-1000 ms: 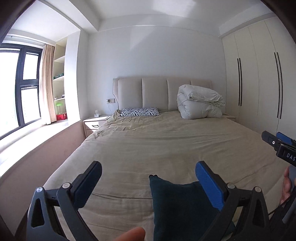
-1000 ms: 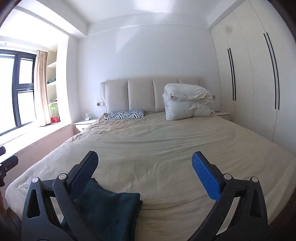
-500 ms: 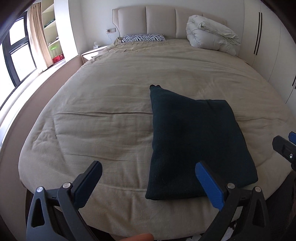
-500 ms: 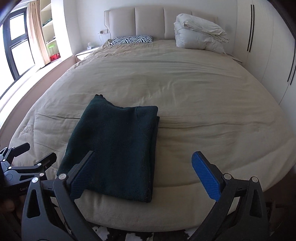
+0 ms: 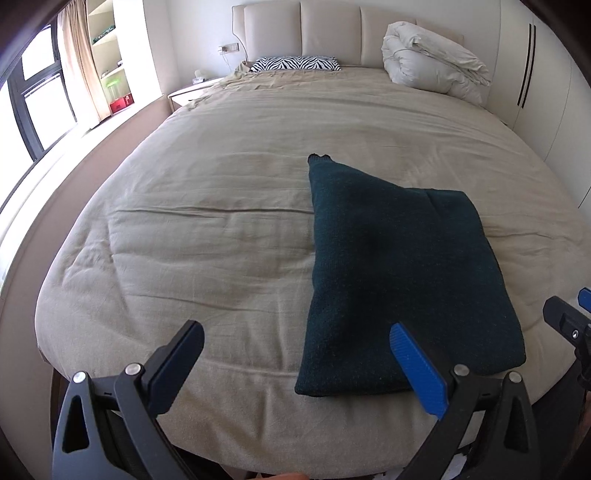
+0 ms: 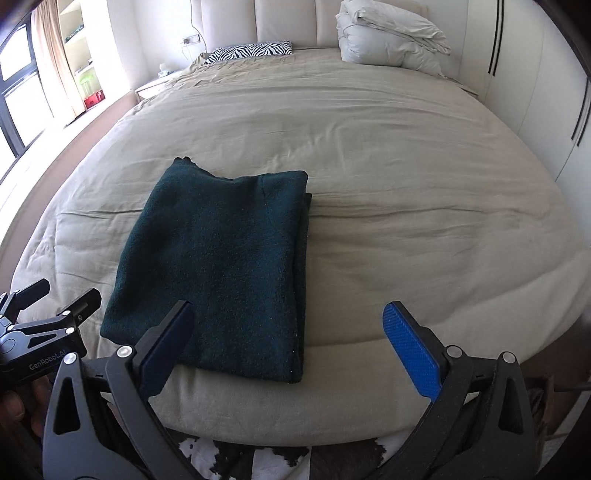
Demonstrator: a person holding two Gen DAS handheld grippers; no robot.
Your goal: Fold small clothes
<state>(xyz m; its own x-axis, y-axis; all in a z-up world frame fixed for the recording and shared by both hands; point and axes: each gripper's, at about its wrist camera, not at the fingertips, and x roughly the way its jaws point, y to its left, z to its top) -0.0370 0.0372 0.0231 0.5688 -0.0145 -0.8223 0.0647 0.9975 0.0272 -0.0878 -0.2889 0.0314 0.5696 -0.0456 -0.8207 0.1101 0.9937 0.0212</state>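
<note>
Nearest in the left wrist view, the left gripper [image 5: 295, 354] hangs above the foot edge of the bed with its jaws spread wide and nothing between them; its blue-padded fingers [image 5: 415, 365] frame the near left corner of the garment without touching it. In the right wrist view the right gripper [image 6: 288, 339] is likewise wide apart and empty, one finger over the near edge of the cloth, the other over bare cover. Each tool shows at the margin of the other's view — the left one at lower left, held in a hand that is only partly visible.

The folded dark green sweater [image 5: 399, 266] lies flat on the beige bedcover [image 5: 203, 221], close to the foot of the bed, folded into a rough rectangle with a small knitted corner poking out at its far left end. Its layered edge runs along the right side in the right wrist view. Below the mattress edge a black-and-white patterned rug [image 6: 236, 458] shows on the floor.

Farther up the bed, a zebra-print pillow [image 5: 295, 63] rests against the padded headboard [image 5: 332, 26], and a folded white duvet [image 5: 432, 62] is piled beside it on the right. Past the bed's left side stand a nightstand [image 5: 188, 92], shelving, a curtain [image 5: 79, 59] and a dark-framed window; white wardrobe doors [image 5: 543, 92] line the right wall.
</note>
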